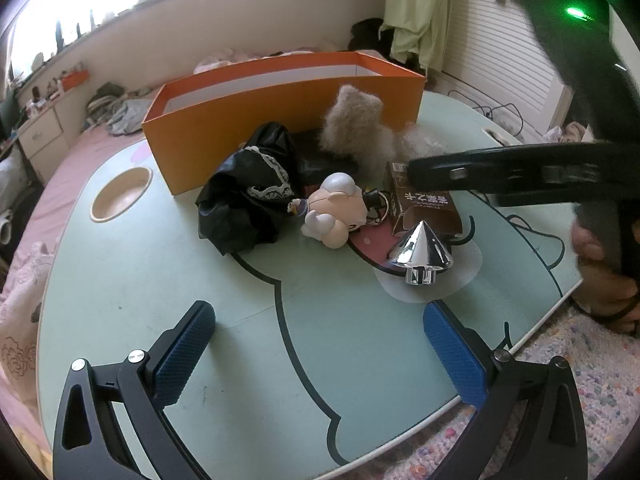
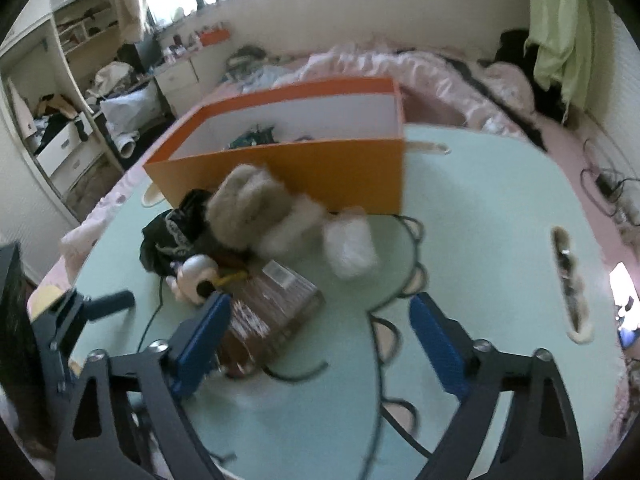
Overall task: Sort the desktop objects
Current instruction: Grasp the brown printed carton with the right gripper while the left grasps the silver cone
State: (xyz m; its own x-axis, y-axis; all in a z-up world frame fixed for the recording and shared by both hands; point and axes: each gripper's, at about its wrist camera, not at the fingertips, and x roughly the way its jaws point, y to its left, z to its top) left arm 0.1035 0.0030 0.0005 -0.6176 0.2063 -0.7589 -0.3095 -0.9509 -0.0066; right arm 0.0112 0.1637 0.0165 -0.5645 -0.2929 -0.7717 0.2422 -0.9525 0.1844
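In the left wrist view an orange box (image 1: 280,120) stands at the back of the pale green table (image 1: 140,288). In front of it lie a black lace-trimmed cloth (image 1: 248,196), a grey fluffy plush (image 1: 352,124), a small white figurine (image 1: 336,212), a brown carton (image 1: 424,208) and a chrome cone (image 1: 420,252). My left gripper (image 1: 320,320) is open above bare table, short of the cone. In the right wrist view my right gripper (image 2: 320,306) is open, and the brown carton (image 2: 276,308) lies beside its left finger, well apart from the right one. The view is blurred.
The orange box (image 2: 300,168) holds some dark items. A round cup hollow (image 1: 120,196) is sunk into the table's left side. The table's edge runs close on the right, with a knitted rug (image 1: 580,380) below. A person's hand (image 1: 600,256) grips the right handle. A pink bed surrounds the table.
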